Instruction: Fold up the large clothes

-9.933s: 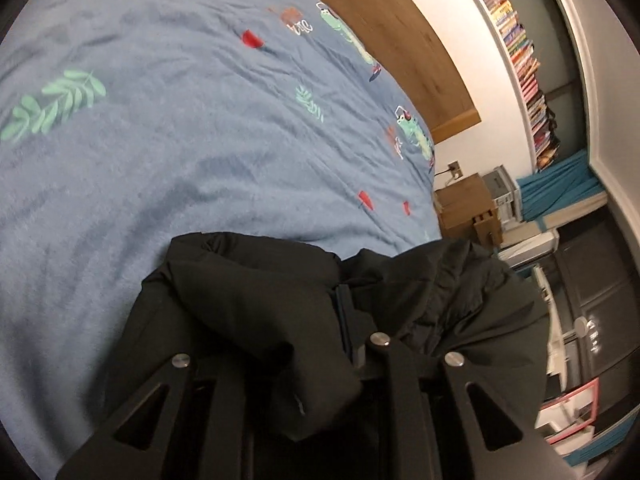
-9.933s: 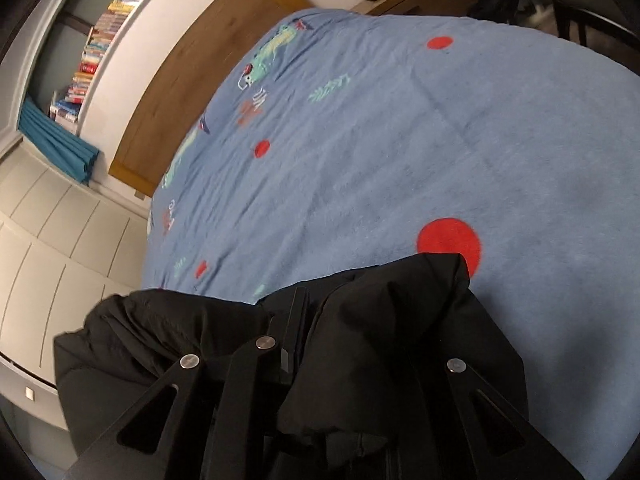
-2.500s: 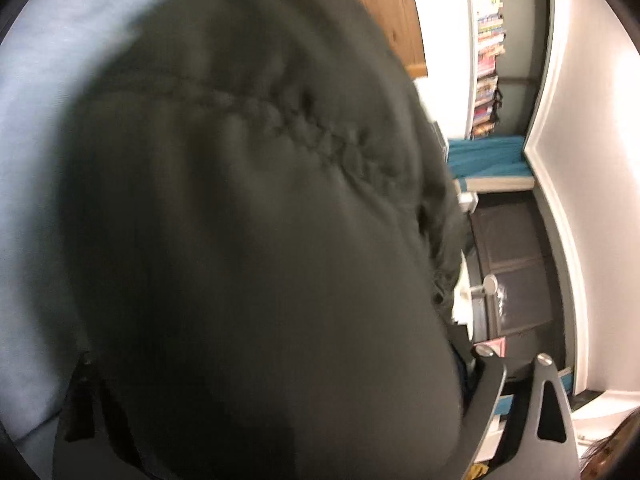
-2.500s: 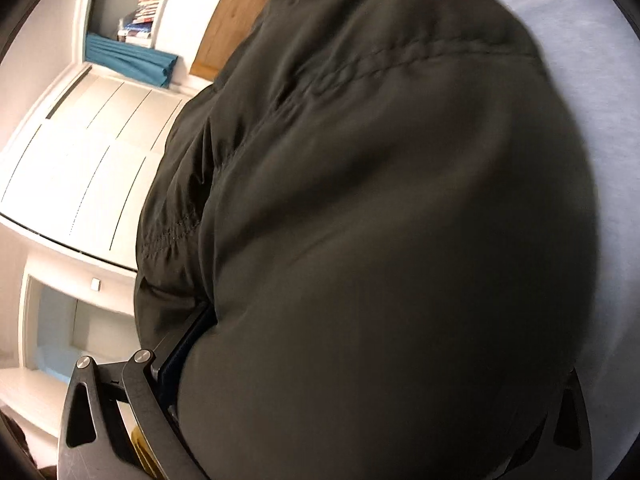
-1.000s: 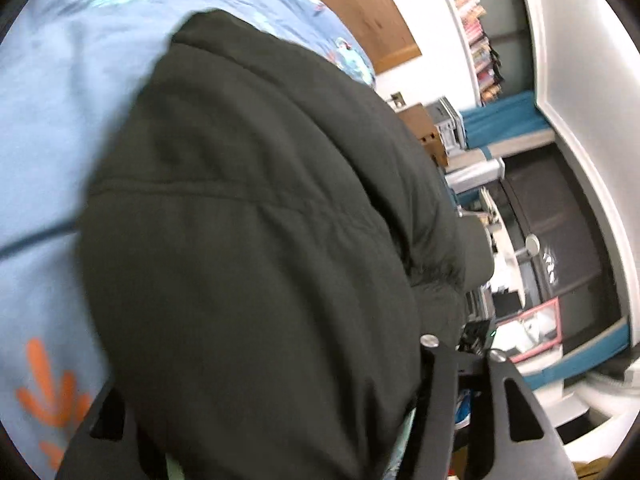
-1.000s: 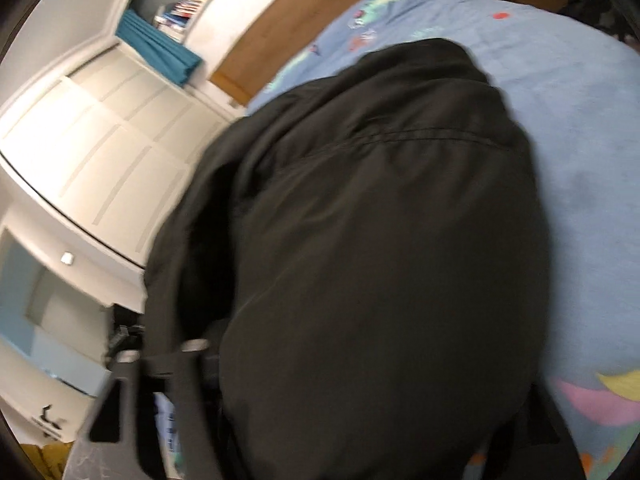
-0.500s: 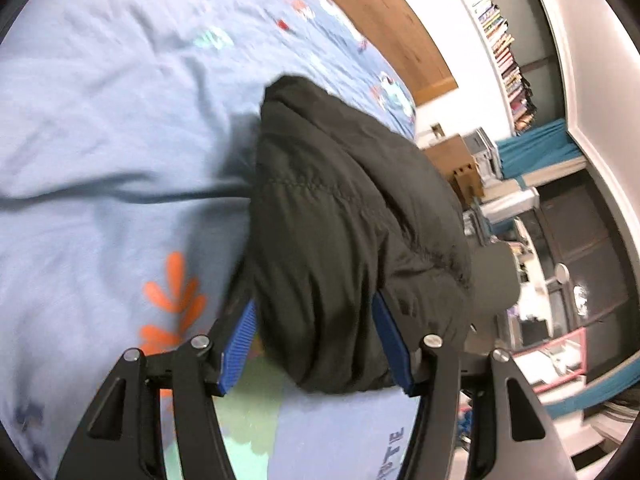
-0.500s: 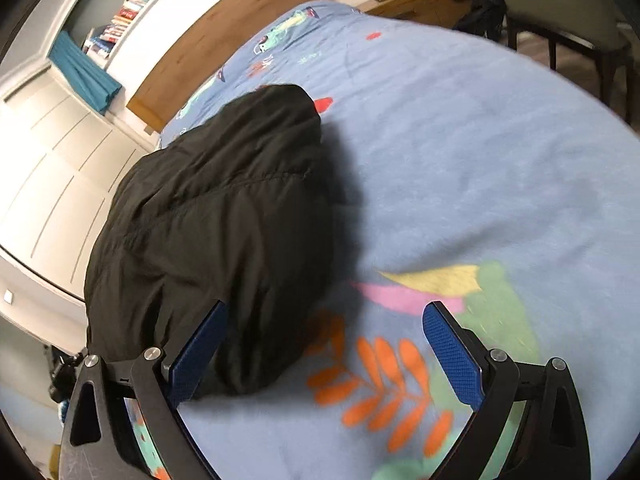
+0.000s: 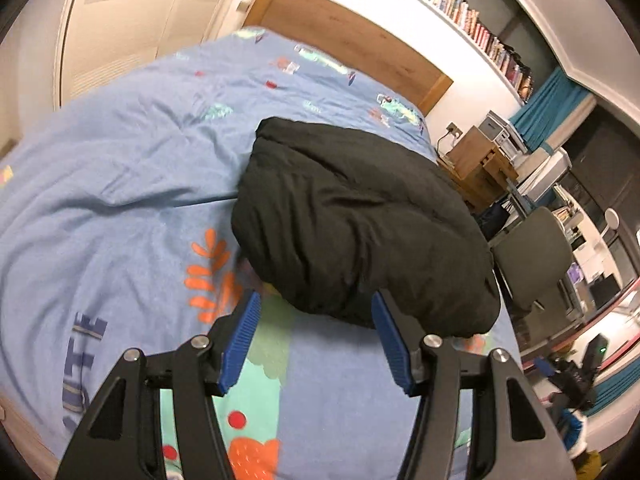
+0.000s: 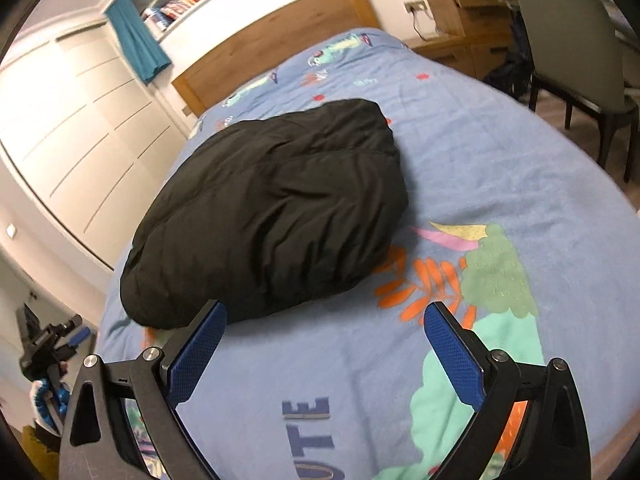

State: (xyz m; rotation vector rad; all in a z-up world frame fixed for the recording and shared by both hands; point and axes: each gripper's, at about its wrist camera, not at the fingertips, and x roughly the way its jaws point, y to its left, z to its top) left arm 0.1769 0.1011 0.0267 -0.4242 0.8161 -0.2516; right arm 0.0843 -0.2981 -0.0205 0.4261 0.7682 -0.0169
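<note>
A black padded jacket (image 9: 356,220) lies folded into a thick bundle on the blue patterned bedspread (image 9: 120,200). In the left wrist view my left gripper (image 9: 316,312) stands open just short of the bundle's near edge, nothing between its blue pads (image 9: 240,340). In the right wrist view the same jacket (image 10: 272,208) fills the middle left. My right gripper (image 10: 324,320) is wide open in front of it, above the bedspread (image 10: 500,168), holding nothing.
A wooden headboard (image 9: 352,40) closes the far end of the bed, white wardrobe doors (image 10: 72,128) run along one side. A grey chair (image 10: 568,40) and a wooden bedside cabinet (image 9: 476,160) stand at the other. Bookshelves (image 9: 460,4) hang above.
Both grippers let go of the jacket and drew back and up from it. A second ago the bundle filled both views; now it lies free on the bed.
</note>
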